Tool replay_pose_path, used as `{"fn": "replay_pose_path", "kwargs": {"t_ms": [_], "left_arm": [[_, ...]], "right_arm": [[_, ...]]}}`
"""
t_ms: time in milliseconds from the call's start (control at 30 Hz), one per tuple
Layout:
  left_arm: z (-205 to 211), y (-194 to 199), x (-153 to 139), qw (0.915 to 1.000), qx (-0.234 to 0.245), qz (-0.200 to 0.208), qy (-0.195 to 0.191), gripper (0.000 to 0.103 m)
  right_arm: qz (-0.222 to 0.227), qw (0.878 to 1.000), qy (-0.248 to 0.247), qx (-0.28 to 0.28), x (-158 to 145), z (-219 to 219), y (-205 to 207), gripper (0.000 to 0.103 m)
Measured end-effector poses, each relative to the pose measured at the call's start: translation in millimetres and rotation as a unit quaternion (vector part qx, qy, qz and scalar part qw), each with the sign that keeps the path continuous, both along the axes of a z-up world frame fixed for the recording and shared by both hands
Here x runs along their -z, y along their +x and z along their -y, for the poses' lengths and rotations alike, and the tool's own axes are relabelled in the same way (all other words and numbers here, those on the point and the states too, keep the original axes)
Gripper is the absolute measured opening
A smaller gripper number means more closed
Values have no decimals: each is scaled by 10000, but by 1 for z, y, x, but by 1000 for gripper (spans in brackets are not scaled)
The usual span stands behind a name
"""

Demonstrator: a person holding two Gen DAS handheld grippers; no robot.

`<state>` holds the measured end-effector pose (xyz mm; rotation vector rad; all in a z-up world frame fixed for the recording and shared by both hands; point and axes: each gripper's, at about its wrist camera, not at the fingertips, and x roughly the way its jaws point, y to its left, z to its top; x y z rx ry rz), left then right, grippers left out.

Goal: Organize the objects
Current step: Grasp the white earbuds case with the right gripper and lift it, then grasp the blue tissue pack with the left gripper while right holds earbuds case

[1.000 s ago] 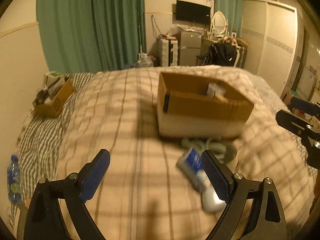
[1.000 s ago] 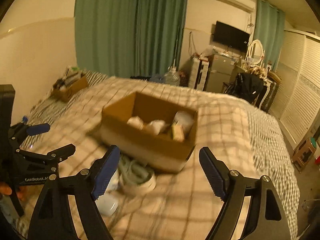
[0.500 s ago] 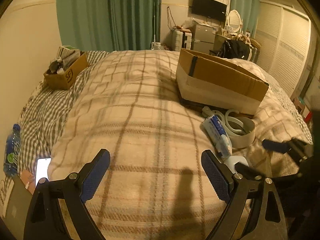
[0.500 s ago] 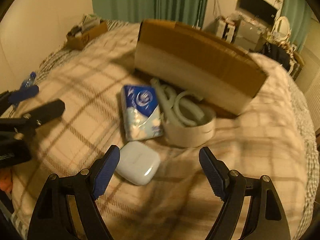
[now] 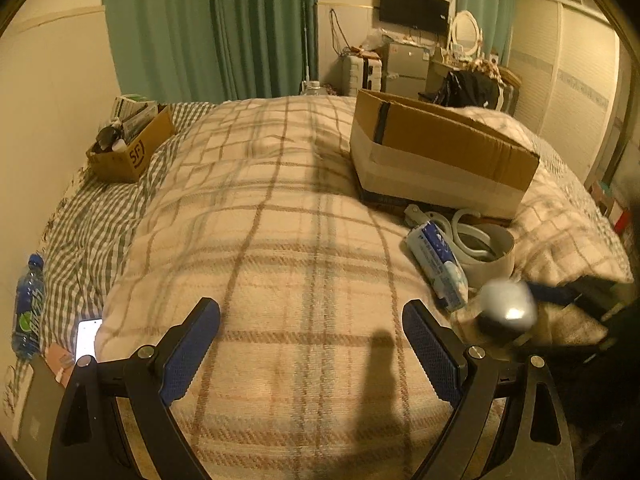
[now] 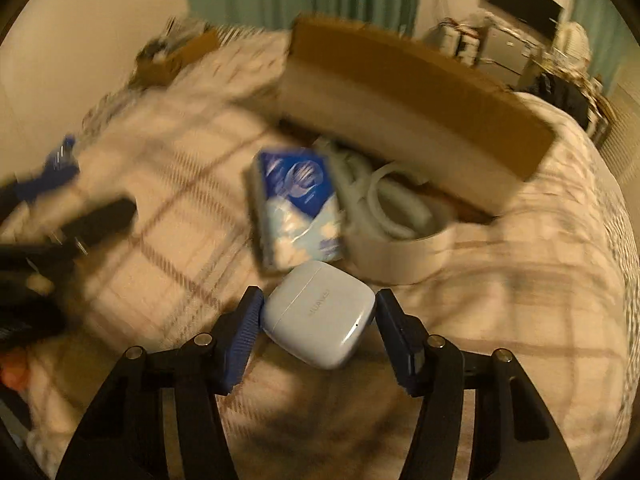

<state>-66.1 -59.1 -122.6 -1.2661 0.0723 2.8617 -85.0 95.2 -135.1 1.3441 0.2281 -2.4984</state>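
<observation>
A white earbud case (image 6: 320, 314) sits between the blue pads of my right gripper (image 6: 319, 312), which is shut on it just above the plaid blanket. The case shows blurred in the left wrist view (image 5: 506, 306). Behind it lie a blue tissue pack (image 6: 298, 208) (image 5: 438, 262), a white cable coil in a white ring (image 6: 400, 216) (image 5: 482, 242), and a large cardboard box (image 6: 416, 116) (image 5: 440, 158). My left gripper (image 5: 312, 354) is open and empty over the blanket, left of these things.
A small cardboard box (image 5: 128, 142) with odds and ends stands at the bed's far left. A water bottle (image 5: 28, 314) and a lit phone (image 5: 86, 338) lie at the left edge. Furniture and a wardrobe line the far wall.
My right gripper has moved down and forward and closed on the earbud case. My left gripper has barely moved and stays open.
</observation>
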Motion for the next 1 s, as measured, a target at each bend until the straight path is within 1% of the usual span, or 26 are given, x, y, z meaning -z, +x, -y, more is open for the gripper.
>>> {"fn": "replay_pose_path", "kwargs": {"t_ms": [67, 200, 367, 467, 500, 567, 700, 767, 800, 833, 867, 933, 967, 1000], "left_arm": [[-7, -4, -1, 9999, 96, 24, -72, 95], [-31, -16, -4, 9988, 479, 63, 16, 95], [-63, -41, 2, 9967, 781, 215, -93, 95], [-76, -58, 11, 9954, 877, 369, -66, 95], [-81, -63, 18, 9949, 867, 504, -95, 95], [-86, -71, 25, 9940, 874, 646, -71, 95], [-93, -78, 32, 9932, 962, 654, -4, 94], [-97, -78, 34, 9923, 1057, 643, 33, 85], [-100, -76, 34, 9908, 1188, 645, 72, 74], [-103, -75, 35, 9900, 1254, 645, 82, 68], [-104, -74, 35, 9897, 1281, 633, 50, 66], [-105, -71, 35, 9907, 1229, 574, -73, 49], [-104, -70, 34, 9913, 1185, 562, -67, 45], [-101, -70, 33, 9924, 1097, 557, -1, 39]], "right_arm": [[-131, 9998, -126, 114, -14, -12, 1, 57], [-510, 9980, 48, 380, -38, -34, -6, 57], [-708, 9956, 47, 605, -51, -57, -20, 57], [-763, 9948, 7, 680, -53, -67, -25, 57], [-746, 9948, -25, 700, -50, -68, -28, 57], [-687, 9951, -59, 711, -45, -71, -29, 57], [-527, 9953, -201, 781, -33, -79, -34, 57], [-483, 9954, -245, 796, -30, -81, -34, 57], [-471, 9954, -262, 794, -28, -81, -34, 57], [-462, 9954, -262, 792, -27, -81, -34, 57], [-452, 9955, -256, 796, -26, -81, -34, 57], [-456, 9954, -246, 812, -25, -81, -33, 57], [-477, 9952, -245, 823, -26, -81, -32, 57], [-493, 9950, -244, 829, -26, -82, -32, 57]]}}
